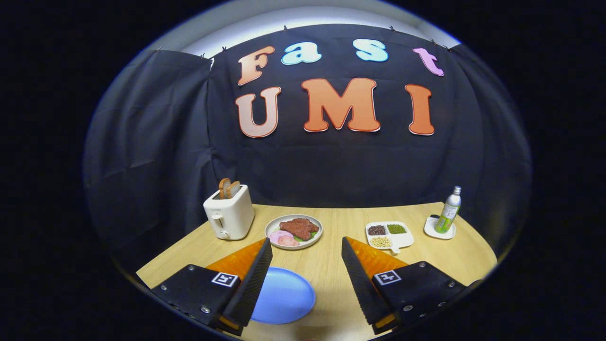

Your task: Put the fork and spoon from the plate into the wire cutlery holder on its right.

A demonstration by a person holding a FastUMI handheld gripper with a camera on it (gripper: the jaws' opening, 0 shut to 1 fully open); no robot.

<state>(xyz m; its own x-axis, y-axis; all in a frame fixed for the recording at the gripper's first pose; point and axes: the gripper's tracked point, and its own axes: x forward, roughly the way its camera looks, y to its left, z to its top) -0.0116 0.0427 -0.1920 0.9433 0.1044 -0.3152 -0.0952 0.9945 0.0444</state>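
Observation:
A blue plate (284, 296) lies on the wooden table (331, 265), partly under my left finger, and its visible surface is bare. My gripper (307, 246) hangs above the table's near part, open, with nothing between its fingers. Bare wood shows in the gap between them.
Beyond the fingers a grey plate of meat and ham slices (293, 231) sits mid-table. A white toaster (229, 212) holding bread stands to its left. A white divided dish of beans (389, 234) and a green bottle on a white coaster (447, 213) stand at the right.

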